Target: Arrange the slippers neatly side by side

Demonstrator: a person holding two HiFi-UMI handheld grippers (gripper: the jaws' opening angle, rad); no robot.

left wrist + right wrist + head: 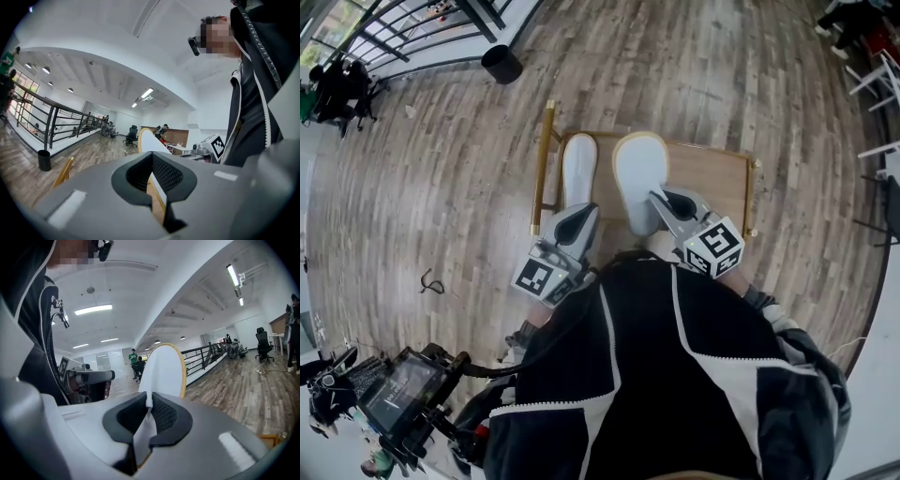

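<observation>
**Holding one slipper in each tool over the low stand**

I have both tools clamped, each on its own slipper. The left tool (pixel 574 223) is closed on the heel end of the left slipper (pixel 579 169). In the left gripper view the pads pinch the thin white edge and the toe sticks out ahead of the jaws. The right tool (pixel 673 202) is shut the same way on the heel of the right slipper (pixel 639 178). In the right gripper view the white material is squeezed flat between the pads.

Gripping at the heels looks deliberate to me. It leaves the toes free to point the same way, toward the far edge of the low wooden stand (pixel 712 173), so I can line the pair up.

The left slipper sits close to the stand's left edge, just inside the brass rail (pixel 542 169). The right one lies over the middle, with a narrow gap between the two. The left slipper looks narrower from the head view, so I judge it is tilted on its side and needs levelling. I cannot tell whether either one rests on the stand yet.

By my count there are two slippers, two tools, one stand and one black bin (pixel 502 64), which is well away on the floor (pixel 441 187).
</observation>
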